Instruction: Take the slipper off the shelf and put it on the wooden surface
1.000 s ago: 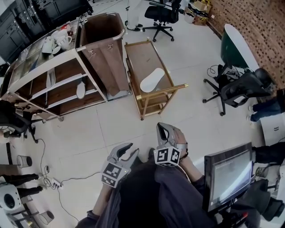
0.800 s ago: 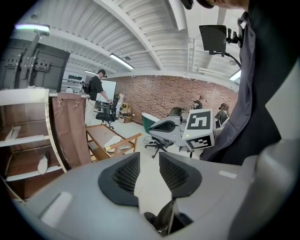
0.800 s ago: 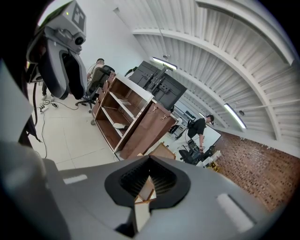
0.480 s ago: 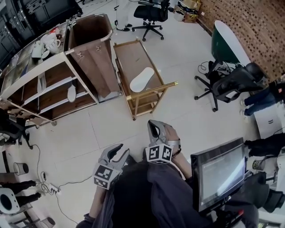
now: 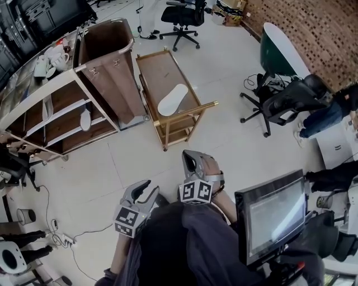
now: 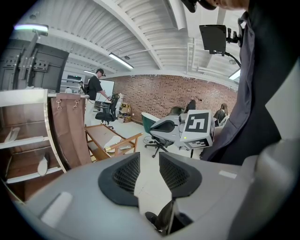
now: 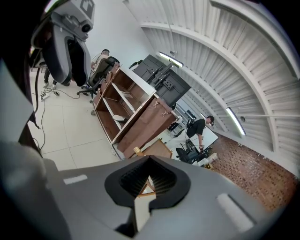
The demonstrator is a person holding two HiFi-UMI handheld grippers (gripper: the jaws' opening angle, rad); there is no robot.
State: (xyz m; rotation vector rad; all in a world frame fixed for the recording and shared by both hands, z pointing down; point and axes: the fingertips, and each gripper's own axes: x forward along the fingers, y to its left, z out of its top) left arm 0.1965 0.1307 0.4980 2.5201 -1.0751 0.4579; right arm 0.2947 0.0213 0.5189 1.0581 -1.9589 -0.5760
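Observation:
One white slipper [image 5: 172,99] lies on the top of the wooden cart [image 5: 150,67]; it also shows in the left gripper view [image 6: 111,140]. A second white slipper [image 5: 85,119] rests on a middle board of the open shelf [image 5: 61,106], seen too in the right gripper view [image 7: 119,118]. Both grippers hang close to the person's body, well short of the cart. My left gripper [image 5: 149,187] [image 6: 149,161] is open with a narrow gap and nothing in it. My right gripper [image 5: 188,156] [image 7: 149,171] is shut and empty.
A brown fabric hamper [image 5: 109,61] stands between shelf and cart. Office chairs [image 5: 285,103] sit right and at the back [image 5: 182,17]. A monitor [image 5: 271,215] is at my right side. Cables and a power strip [image 5: 61,237] lie on the floor at left.
The shelf, hamper and cart have slid leftward and up in the head view as the head turned. Both grippers stay near the body, holding nothing.

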